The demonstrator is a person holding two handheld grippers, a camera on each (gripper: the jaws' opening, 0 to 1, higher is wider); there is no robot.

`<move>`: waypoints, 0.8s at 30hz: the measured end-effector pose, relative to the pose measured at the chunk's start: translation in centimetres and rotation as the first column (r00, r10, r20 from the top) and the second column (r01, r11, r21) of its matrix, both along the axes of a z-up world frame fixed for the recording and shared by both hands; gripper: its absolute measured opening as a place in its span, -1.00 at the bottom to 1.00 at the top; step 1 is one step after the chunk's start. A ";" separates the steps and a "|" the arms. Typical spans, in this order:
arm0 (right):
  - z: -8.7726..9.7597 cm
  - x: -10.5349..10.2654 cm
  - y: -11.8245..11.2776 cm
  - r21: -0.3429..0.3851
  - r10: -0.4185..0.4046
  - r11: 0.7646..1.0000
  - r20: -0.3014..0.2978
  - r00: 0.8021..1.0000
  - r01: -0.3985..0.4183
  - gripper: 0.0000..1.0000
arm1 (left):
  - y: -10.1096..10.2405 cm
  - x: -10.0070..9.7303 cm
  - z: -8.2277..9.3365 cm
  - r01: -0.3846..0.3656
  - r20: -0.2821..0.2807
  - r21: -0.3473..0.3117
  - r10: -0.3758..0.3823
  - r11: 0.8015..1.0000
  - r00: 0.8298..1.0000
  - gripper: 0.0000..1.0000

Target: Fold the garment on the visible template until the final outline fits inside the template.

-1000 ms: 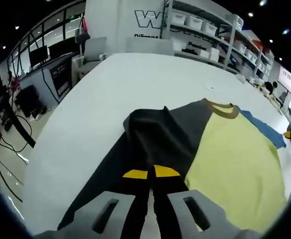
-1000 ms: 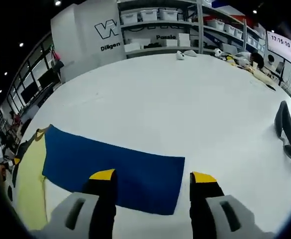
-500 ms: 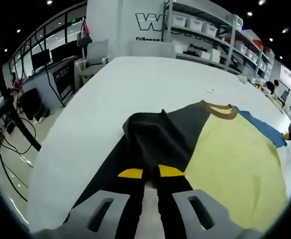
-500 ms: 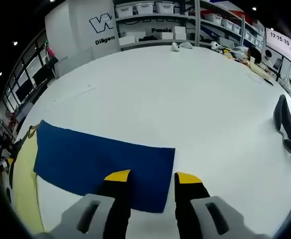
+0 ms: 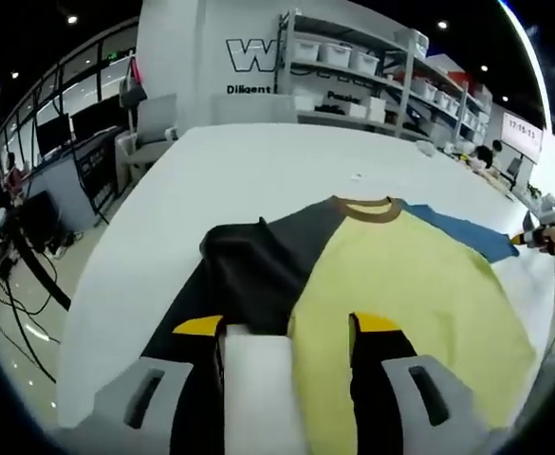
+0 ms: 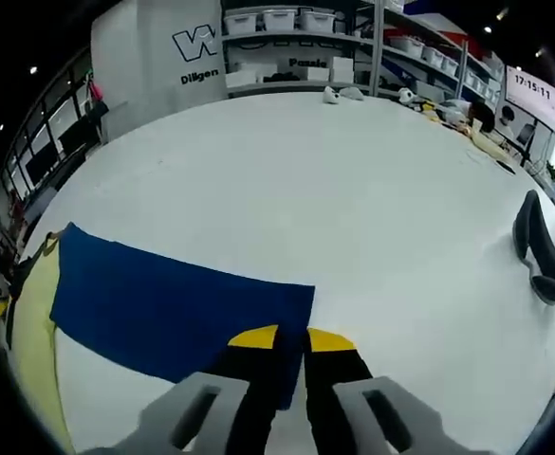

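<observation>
In the left gripper view the garment [image 5: 391, 284] lies flat on the white worktop [image 5: 258, 161]: dark grey sleeve [image 5: 249, 270] folded at left, yellow body in the middle, brown collar [image 5: 365, 209] at the far edge, blue sleeve [image 5: 453, 230] at right. The left claw [image 5: 286, 327] stands open over the near hem, its jaws apart. The right gripper view shows the blue sleeve's [image 6: 173, 308] far end, with the right claw [image 6: 291, 338] closed on its corner. Bare worktop extends beyond the sleeve to a dark curved object [image 6: 538, 251] at the right edge.
</observation>
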State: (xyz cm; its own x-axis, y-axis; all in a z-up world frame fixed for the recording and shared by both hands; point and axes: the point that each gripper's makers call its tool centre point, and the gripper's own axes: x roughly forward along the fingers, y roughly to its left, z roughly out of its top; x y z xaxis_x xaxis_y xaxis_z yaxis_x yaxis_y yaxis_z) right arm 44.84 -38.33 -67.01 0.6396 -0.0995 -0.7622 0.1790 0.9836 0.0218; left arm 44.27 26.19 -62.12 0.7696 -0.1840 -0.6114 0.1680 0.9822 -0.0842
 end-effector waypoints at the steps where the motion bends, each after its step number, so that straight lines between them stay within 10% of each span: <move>1: -0.1 0.1 -0.1 0.001 -0.001 1.000 -0.001 1.000 0.001 -1.00 | -0.2 -0.2 0.1 0.006 -0.003 -0.007 -0.006 1.000 1.000 0.24; 24: 4.1 -0.1 2.0 0.085 0.034 0.996 0.041 0.999 -0.037 -1.00 | -3.2 -5.4 2.9 0.117 0.004 -0.034 -0.117 0.993 0.993 0.98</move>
